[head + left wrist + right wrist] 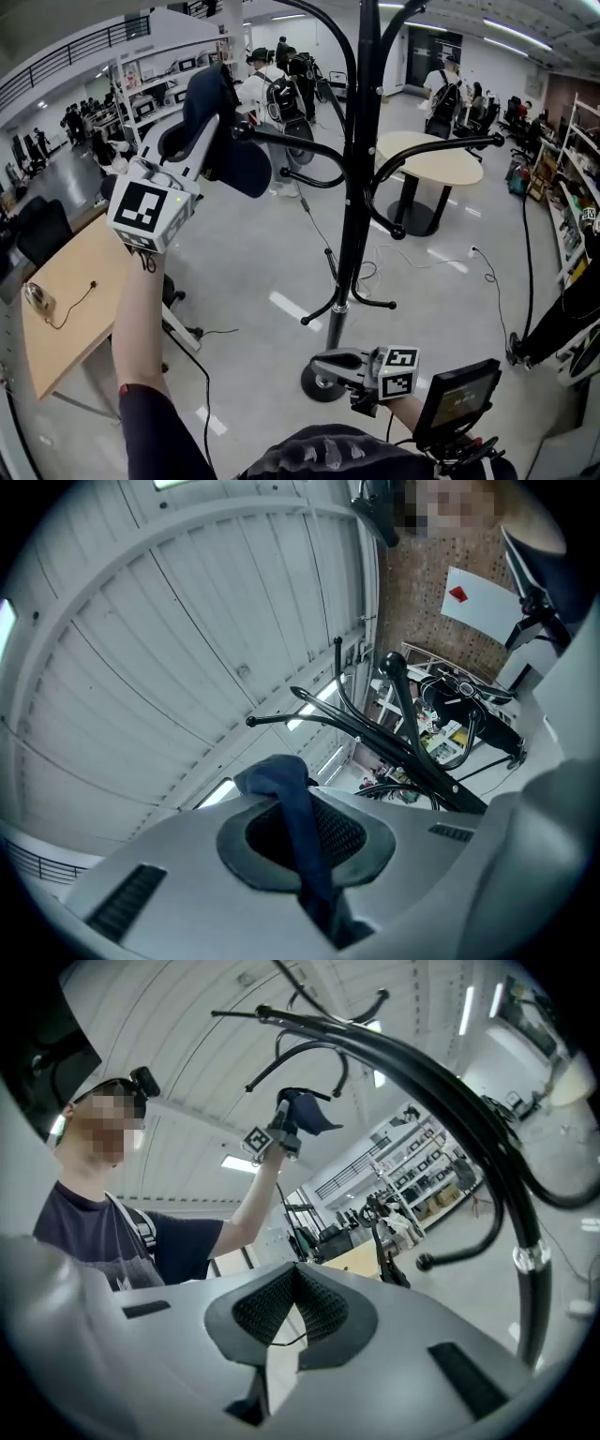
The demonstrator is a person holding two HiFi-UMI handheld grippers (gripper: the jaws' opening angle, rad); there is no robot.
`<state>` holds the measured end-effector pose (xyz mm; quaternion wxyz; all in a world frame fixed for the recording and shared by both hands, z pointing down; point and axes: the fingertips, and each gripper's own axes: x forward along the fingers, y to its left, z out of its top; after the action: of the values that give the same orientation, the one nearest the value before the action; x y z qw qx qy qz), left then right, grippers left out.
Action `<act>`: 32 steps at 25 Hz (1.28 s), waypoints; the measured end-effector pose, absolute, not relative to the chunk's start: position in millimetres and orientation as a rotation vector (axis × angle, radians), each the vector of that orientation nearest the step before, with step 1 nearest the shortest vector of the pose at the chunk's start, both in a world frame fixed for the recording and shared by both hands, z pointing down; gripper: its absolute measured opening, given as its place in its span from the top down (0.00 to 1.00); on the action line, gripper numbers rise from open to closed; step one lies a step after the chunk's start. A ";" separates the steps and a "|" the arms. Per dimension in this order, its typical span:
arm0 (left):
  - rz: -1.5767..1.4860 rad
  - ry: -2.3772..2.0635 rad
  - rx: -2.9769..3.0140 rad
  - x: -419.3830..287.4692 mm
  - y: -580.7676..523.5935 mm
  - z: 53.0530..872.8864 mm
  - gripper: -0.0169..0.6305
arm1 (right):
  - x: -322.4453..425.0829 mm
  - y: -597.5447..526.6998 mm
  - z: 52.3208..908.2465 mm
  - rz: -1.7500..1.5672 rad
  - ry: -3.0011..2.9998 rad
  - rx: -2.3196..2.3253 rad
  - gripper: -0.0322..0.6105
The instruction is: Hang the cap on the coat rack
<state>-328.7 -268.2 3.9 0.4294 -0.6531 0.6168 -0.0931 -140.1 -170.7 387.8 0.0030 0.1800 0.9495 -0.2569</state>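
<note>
High beside the coat rack [361, 141], near one hook arm, the left gripper [214, 117] has its jaws pinching a fold of the navy cap [239, 164]. The cap looks light and soft and will probably sag; its brim seems a firmer place to hold. The right gripper [328, 364] hangs low, jaws pressed together on nothing.

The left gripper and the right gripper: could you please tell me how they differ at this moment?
The left gripper is held high beside the upper hooks of the coat rack; the right gripper sits low near its base. The left gripper is shut on the dark blue cap; the right gripper is shut on nothing. Both carry marker cubes.
</note>
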 end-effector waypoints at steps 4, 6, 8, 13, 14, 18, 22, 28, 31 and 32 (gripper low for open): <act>-0.187 1.534 -1.637 -327.5 -266.1 -14.0 0.93 | -154.9 -172.2 339.0 -0.587 3.002 0.618 0.94; -0.180 1.529 -1.649 -329.0 -269.1 -19.3 0.93 | -158.9 -170.7 320.8 -0.536 2.999 0.619 0.94; -0.186 1.532 -1.641 -333.0 -273.1 -29.6 0.93 | -164.1 -167.5 304.4 -0.499 2.988 0.620 0.94; -0.191 1.507 -1.565 -342.2 -279.6 -66.9 0.93 | -186.2 -163.9 282.4 -0.463 2.969 0.608 0.94; -0.188 1.501 -1.551 -341.9 -280.5 -72.4 0.93 | -188.3 -163.2 281.6 -0.465 2.964 0.607 0.94; -0.209 1.450 -1.510 -314.9 -289.5 -86.8 0.93 | -174.0 -167.2 285.9 -0.458 2.944 0.578 0.94; -0.231 1.405 -1.471 -293.1 -297.5 -101.7 0.93 | -166.8 -178.4 298.9 -0.484 2.951 0.543 0.94; -0.200 1.375 -1.448 -295.0 -285.0 -127.0 0.93 | -176.2 -177.1 296.1 -0.502 2.954 0.517 0.94; -0.216 1.360 -1.444 -288.3 -285.6 -132.4 0.93 | -176.9 -175.4 295.6 -0.509 2.951 0.524 0.94; -0.229 1.356 -1.440 -285.3 -287.1 -132.0 0.93 | -176.1 -175.2 297.1 -0.509 2.954 0.528 0.94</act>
<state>-285.3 -287.1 -132.0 0.5439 -0.6069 0.5714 -0.0966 -176.1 -175.2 297.1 0.0489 0.1732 0.9694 -0.1669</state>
